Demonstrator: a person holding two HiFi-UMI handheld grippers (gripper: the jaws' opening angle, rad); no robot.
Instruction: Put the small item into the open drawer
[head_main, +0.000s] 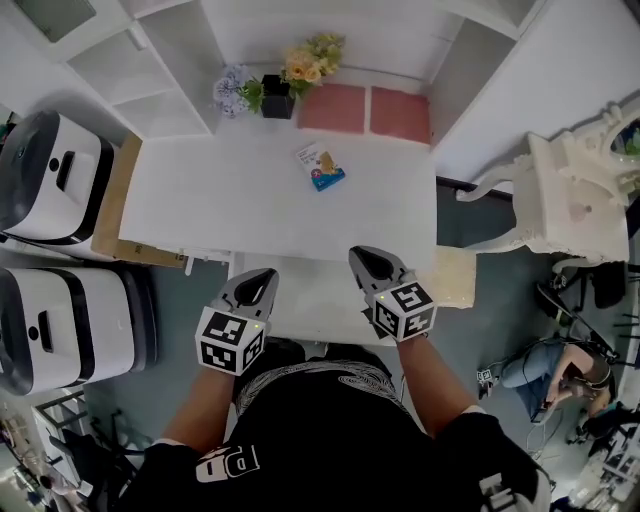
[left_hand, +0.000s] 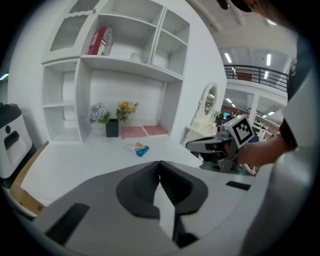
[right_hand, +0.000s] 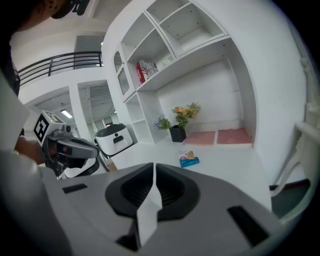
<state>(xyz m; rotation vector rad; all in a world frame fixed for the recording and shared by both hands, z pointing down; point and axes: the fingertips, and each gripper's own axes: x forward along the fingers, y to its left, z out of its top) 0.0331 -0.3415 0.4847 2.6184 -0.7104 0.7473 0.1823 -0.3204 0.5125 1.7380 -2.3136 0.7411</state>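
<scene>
Black shirt (head_main: 330, 440), grey left tool (head_main: 262, 280), right tool (head_main: 362, 258)

A white desk (head_main: 250, 200) stands beneath a white shelf unit (left_hand: 125, 65) of open compartments. The floor (head_main: 190, 300) is grey-blue. Two white machines (head_main: 50, 175) stand at the left, with an ornate white furniture piece (head_main: 570, 195) at the right (partly cropped). Ceiling strip lights (left_hand: 268, 60) glow beyond.

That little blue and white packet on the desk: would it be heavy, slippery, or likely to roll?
The packet lies flat on the white desk, so it probably won't roll or tip. It looks small and thin, so likely light. Its printed face may be slick; stiff or soft, I cannot tell.
</scene>
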